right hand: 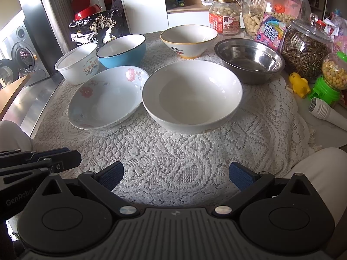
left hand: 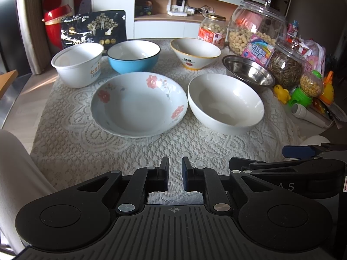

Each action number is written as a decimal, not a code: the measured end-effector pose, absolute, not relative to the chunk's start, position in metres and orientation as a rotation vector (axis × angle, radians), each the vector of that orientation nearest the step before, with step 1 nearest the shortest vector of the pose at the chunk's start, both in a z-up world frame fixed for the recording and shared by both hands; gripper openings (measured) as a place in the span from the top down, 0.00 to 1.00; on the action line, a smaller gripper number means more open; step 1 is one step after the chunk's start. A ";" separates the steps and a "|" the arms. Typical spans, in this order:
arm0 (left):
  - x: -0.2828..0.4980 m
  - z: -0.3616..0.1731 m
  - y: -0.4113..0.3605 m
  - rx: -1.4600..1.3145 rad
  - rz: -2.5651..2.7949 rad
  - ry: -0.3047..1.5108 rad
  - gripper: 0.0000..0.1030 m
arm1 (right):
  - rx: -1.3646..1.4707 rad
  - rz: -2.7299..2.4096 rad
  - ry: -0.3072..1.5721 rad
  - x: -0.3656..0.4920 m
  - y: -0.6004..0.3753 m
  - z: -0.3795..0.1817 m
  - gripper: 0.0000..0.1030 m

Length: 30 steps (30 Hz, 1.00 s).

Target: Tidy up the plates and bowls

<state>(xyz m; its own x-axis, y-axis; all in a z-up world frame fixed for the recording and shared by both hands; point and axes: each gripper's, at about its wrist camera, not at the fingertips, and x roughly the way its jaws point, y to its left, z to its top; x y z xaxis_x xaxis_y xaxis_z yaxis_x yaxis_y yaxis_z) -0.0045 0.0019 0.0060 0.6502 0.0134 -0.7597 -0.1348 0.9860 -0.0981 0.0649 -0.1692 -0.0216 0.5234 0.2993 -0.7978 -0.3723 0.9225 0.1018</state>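
A: What do the bowls on the lace-covered tabletop (right hand: 184, 151) hold?

B: Nothing: floral plate (left hand: 138, 105), white bowl (right hand: 192, 96), steel bowl (right hand: 249, 59), all empty. Snack jars (right hand: 275, 6) crowd the right.

A: Jaws?

B: Left gripper (left hand: 175, 174) nearly pressed together, right gripper (right hand: 176, 176) spread; neither pinches anything.

The steel bowl (left hand: 249, 70) is partly hidden behind the white bowl (left hand: 225, 104); the microphone (right hand: 327, 113) is cut by the frame edge.

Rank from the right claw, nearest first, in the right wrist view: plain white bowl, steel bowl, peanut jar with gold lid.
1. Plain white bowl, straight ahead of the right claw.
2. Steel bowl, behind it, rightward.
3. Peanut jar with gold lid, at the back.
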 end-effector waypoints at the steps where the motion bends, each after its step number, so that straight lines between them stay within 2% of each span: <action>1: -0.004 0.005 0.002 -0.151 0.085 0.860 0.85 | -0.083 0.404 0.939 0.066 -0.171 -0.023 0.00; 10: 0.016 0.004 0.001 -0.106 -0.002 0.808 0.85 | -0.019 0.380 0.919 0.093 -0.188 -0.029 0.00; 13: 0.042 0.011 0.003 -0.059 -0.071 0.802 0.85 | 0.031 0.358 0.890 0.112 -0.200 -0.028 0.00; 19: 0.113 0.028 0.027 -0.194 -0.286 0.782 0.84 | 0.210 0.302 0.842 0.164 -0.234 -0.036 0.00; 25: 0.188 0.003 0.038 -0.354 -0.481 0.910 0.84 | 0.339 0.293 0.904 0.205 -0.249 -0.060 0.00; 30: 0.230 0.000 0.020 -0.227 -0.530 0.905 0.84 | 0.416 0.348 1.016 0.224 -0.241 -0.082 0.00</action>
<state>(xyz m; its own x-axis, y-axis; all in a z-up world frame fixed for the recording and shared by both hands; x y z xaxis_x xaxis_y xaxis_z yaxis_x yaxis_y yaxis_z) 0.2304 0.0199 0.0005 0.5004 -0.5275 -0.6865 0.3407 0.8490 -0.4040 0.2236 -0.2412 -0.0815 0.4840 0.4652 -0.7412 -0.0868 0.8683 0.4884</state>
